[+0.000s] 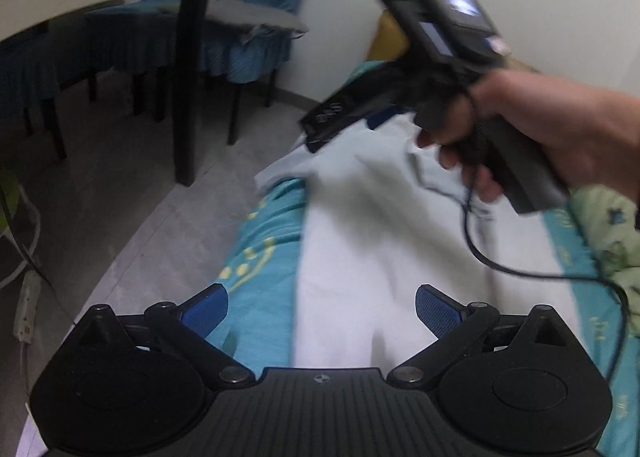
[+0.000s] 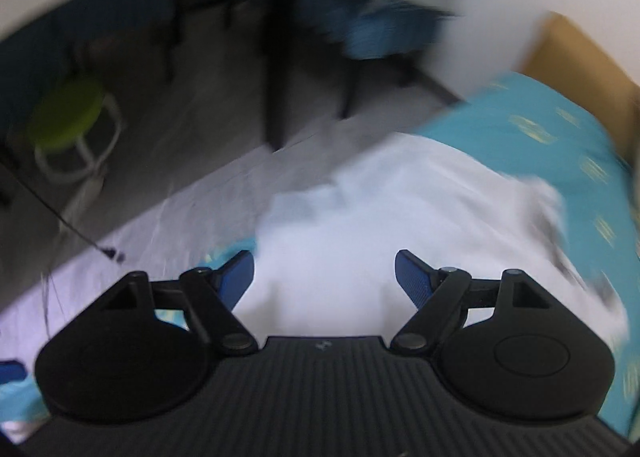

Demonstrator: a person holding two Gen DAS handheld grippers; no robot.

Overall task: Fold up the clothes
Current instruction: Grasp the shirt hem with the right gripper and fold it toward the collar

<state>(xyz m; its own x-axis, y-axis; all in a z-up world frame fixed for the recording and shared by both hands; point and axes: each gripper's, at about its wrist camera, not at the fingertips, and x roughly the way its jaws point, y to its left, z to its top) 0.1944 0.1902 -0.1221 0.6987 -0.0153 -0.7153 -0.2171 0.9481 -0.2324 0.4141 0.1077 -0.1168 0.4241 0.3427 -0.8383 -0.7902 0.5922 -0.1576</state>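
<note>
A white garment (image 1: 360,225) lies spread along a bed with a teal sheet (image 1: 264,257). My left gripper (image 1: 322,311) is open and empty above the garment's near end. The right gripper's body (image 1: 440,57) shows in the left wrist view, held by a hand over the garment's far end; its fingertips are blurred there. In the right wrist view the right gripper (image 2: 324,277) is open and empty above the white garment (image 2: 380,217). That view is blurred by motion.
The bed's left edge drops to a grey floor (image 1: 140,197). Chairs with blue covers (image 1: 248,41) and a dark table leg (image 1: 192,77) stand beyond. A green stool (image 2: 68,117) stands on the floor. A green patterned quilt (image 1: 612,233) lies at right. A black cable (image 1: 520,269) trails across the bed.
</note>
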